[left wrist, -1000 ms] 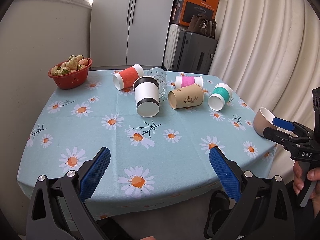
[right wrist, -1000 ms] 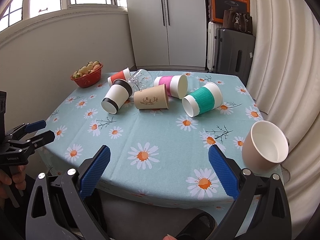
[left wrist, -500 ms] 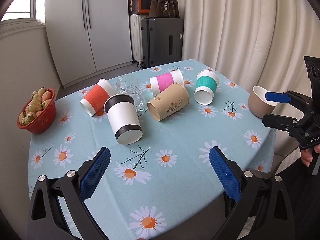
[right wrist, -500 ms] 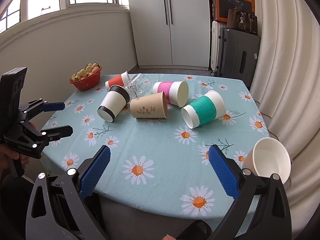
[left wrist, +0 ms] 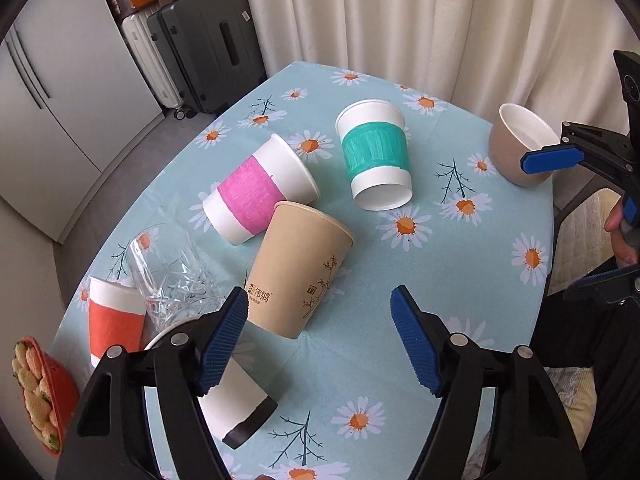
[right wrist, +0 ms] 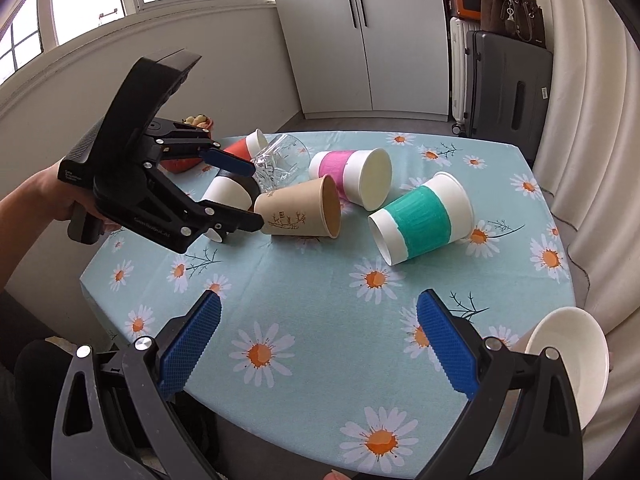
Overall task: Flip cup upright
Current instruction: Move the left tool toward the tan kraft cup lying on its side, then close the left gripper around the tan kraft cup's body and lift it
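Several cups lie on their sides on the daisy tablecloth: a kraft paper cup (left wrist: 301, 270) (right wrist: 301, 213), a pink-sleeved cup (left wrist: 259, 196) (right wrist: 352, 178), a teal-sleeved cup (left wrist: 376, 159) (right wrist: 423, 218), an orange-sleeved cup (left wrist: 115, 325), a white cup with a black band (left wrist: 236, 399) (right wrist: 228, 195) and a glass tumbler (left wrist: 170, 276) (right wrist: 282, 162). My left gripper (left wrist: 318, 342) is open, low over the table just in front of the kraft cup's base, with the black-banded cup under its left finger; it also shows in the right wrist view (right wrist: 244, 196). My right gripper (right wrist: 316, 342) is open and empty near the front table edge.
A beige bowl (left wrist: 520, 146) (right wrist: 568, 360) sits at the table's right edge beside the curtain. A red basket of strawberries (left wrist: 36, 392) stands at the left edge. Suitcases (right wrist: 508, 92) and a white cabinet (right wrist: 360, 32) stand behind the table.
My left gripper has moved forward and down over the table, close up to the kraft cup and the black-banded cup. The right gripper has moved slightly forward. Both stay open.
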Available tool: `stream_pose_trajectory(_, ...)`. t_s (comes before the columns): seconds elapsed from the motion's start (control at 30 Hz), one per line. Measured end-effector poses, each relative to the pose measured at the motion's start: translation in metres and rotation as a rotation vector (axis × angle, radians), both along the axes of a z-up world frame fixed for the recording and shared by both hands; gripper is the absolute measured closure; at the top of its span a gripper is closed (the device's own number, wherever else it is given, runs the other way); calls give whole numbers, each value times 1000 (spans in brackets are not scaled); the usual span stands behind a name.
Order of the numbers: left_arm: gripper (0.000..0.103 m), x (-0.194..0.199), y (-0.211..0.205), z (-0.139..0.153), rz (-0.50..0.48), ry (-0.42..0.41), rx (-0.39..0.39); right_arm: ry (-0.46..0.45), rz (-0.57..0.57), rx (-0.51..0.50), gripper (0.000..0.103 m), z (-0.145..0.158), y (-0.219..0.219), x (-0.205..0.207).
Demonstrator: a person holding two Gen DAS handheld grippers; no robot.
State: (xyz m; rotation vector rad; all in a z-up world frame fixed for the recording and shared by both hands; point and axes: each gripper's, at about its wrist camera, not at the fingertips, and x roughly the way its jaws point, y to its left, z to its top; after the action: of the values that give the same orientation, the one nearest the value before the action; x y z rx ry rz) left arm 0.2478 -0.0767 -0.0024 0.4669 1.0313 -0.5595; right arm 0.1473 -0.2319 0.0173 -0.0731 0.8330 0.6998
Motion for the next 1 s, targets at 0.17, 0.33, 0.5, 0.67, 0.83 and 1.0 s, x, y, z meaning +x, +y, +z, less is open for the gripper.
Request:
stream_pose_trajectory(0.17,34,34,-5,-21,-36,65,84,5,19,13,6,-3,-2,2)
stream_pose_trajectory(0.33,35,58,-4,-31,-65,166,73,28,27,27,6,-7,-5,5)
stream_pose_trajectory(0.5,42,70,-7,-38,-103,221,92,36,36,33,6,-9,-5,6)
stream_pose_trajectory(0.67,42,76,-14,-38,-112,260,99,41,38,44,6,-8,-5,6)
stream_pose_trajectory(0.83,42,77,-17,-38,-104,276,110,40,44,54,6,-6,-5,3)
stream_pose_trajectory(1.0,42,81,-19,-42,-89,276,119,45,36,70,6,-4,-8,3)
